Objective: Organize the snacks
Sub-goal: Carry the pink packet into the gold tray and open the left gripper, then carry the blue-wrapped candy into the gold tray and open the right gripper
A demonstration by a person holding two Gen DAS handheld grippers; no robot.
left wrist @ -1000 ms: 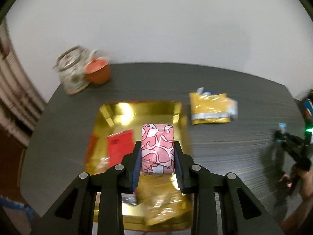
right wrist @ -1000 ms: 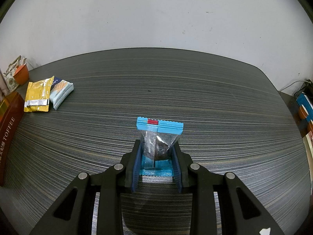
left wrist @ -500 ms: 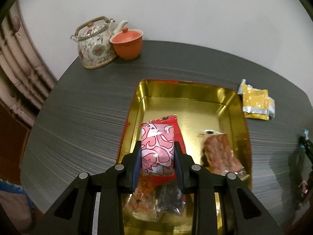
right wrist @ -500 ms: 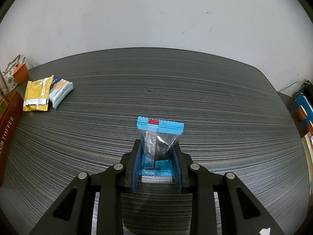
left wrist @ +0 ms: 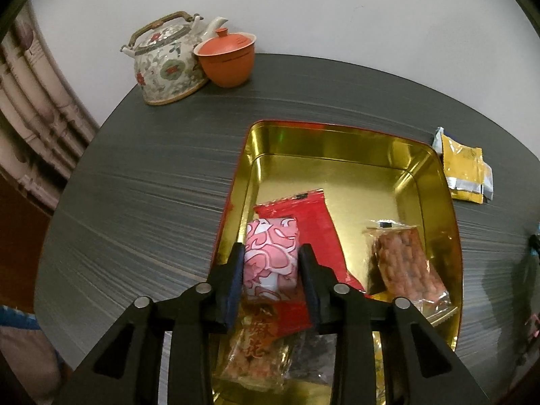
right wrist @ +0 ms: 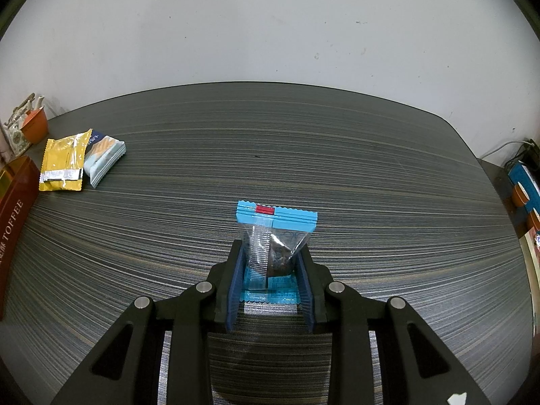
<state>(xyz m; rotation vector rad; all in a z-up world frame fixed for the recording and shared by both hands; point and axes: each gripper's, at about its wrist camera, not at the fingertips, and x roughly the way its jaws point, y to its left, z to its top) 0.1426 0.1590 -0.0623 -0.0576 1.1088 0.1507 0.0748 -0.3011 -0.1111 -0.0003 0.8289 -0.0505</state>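
The near end of the gold tin point(left wrist: 337, 141) and the snacks lying there are hidden behind your left gripper point(left wrist: 271, 270), and from the right wrist view only one red corner of that tin shows at the left edge. The pink patterned packet point(left wrist: 271, 256) points away from you with its long axis along the fingers, low over the red packet point(left wrist: 303, 209) in the tin; the jaws are opening but the pads still touch its sides. Your right gripper point(right wrist: 270, 270) is almost fully closed on the blue-edged clear packet point(right wrist: 275, 233), which stands upright above the dark worktop point(right wrist: 371, 168), well apart from the tin.
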